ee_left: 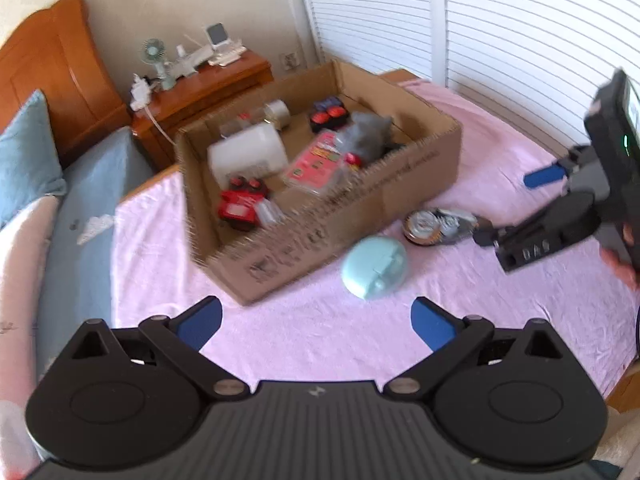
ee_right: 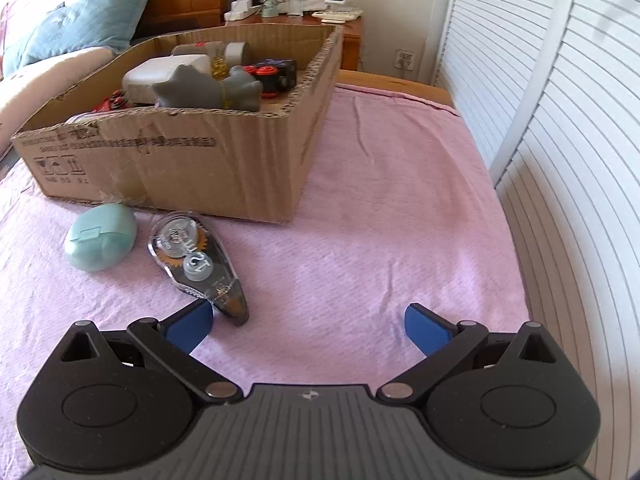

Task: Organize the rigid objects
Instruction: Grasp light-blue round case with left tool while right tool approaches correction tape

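Both tools gape empty; correction tape (ee_right: 196, 258) beside mint case (ee_right: 101, 237), fronting box (ee_right: 180, 152).

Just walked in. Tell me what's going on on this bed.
A person is tidying small items into a cardboard box on the pink bedspread. The box already holds a white container, a grey soft toy and red-and-black items. Two things remain outside, near its front: a mint-green oval case and a correction tape dispenser. Both tools are open and empty; the right hand-held gripper sits just behind the dispenser's tip, while the left hand-held gripper hovers near the case.
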Motion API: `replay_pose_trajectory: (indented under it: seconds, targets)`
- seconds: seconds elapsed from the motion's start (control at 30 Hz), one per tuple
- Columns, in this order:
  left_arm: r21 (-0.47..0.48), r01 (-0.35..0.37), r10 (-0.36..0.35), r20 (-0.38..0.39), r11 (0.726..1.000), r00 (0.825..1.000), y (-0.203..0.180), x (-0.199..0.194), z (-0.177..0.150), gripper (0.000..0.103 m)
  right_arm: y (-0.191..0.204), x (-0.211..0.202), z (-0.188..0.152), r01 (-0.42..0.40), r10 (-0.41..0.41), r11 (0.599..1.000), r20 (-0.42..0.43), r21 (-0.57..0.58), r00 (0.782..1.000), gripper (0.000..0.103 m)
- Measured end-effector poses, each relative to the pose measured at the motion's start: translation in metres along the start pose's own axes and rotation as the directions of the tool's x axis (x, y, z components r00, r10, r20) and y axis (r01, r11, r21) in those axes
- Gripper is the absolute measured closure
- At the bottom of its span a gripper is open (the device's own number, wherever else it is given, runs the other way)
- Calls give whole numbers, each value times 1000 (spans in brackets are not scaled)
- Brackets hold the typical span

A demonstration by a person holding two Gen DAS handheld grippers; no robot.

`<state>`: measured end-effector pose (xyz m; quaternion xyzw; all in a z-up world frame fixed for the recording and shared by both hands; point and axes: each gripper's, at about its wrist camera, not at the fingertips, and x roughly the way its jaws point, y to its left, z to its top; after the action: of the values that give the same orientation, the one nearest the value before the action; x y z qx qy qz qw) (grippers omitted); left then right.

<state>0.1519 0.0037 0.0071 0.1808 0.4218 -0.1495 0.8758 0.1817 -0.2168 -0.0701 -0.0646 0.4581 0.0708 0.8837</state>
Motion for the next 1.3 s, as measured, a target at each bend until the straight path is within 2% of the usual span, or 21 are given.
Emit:
replay_pose_trajectory:
  seconds: [0.07, 0.17, 0.43, 0.5, 0.67, 0.83, 0.9, 1.0, 1.07, 1.13, 1.3]
  targets:
    - [-3, 23, -23, -11, 1000, 1000, -5, 17, -3, 3, -5, 0, -1, 15, -15, 1000, 8, 23, 1000, 0]
    - [-4, 53, -53, -16, 999, 998, -11, 41, -3, 9, -11, 0, -3, 33, -34, 998, 16, 48, 999, 0]
    - [-3, 165, -165, 16, 986, 986, -8, 78, 4, 35, -18, 1, -3, 37, -38, 998, 13, 53, 999, 0]
    - [-1, 194, -194, 8, 981, 981, -7, 84, 5, 39, -18, 1, -4, 36, -36, 998, 13, 51, 999, 0]
    - [10, 245, -245, 30, 969, 969, -7, 90, 8, 40, -19, 2, -4, 36, -37, 998, 13, 52, 999, 0]
    - [66, 305, -306, 4, 950, 952, -16, 86, 8, 41, -18, 1, -5, 35, -36, 998, 11, 49, 999, 0]
    - [84, 297, -299, 6, 951, 954, -18, 85, 8, 40, -18, 0, -6, 34, -35, 998, 11, 46, 999, 0]
    - [53, 288, -289, 16, 956, 957, -17, 89, 11, 40, -17, 0, -6, 35, -36, 998, 9, 47, 999, 0]
    - [40, 282, -283, 27, 959, 959, -17, 91, 14, 50, -16, -1, -6, 32, -32, 999, 9, 42, 999, 0]
    - [29, 275, -276, 17, 961, 961, -17, 91, 16, 51, -14, -2, -8, 26, -26, 999, 8, 34, 1000, 0]
    - [-70, 190, -190, 11, 979, 982, -6, 85, 6, 51, -2, -8, -13, -22, 22, 1000, 7, -11, 1000, 0]
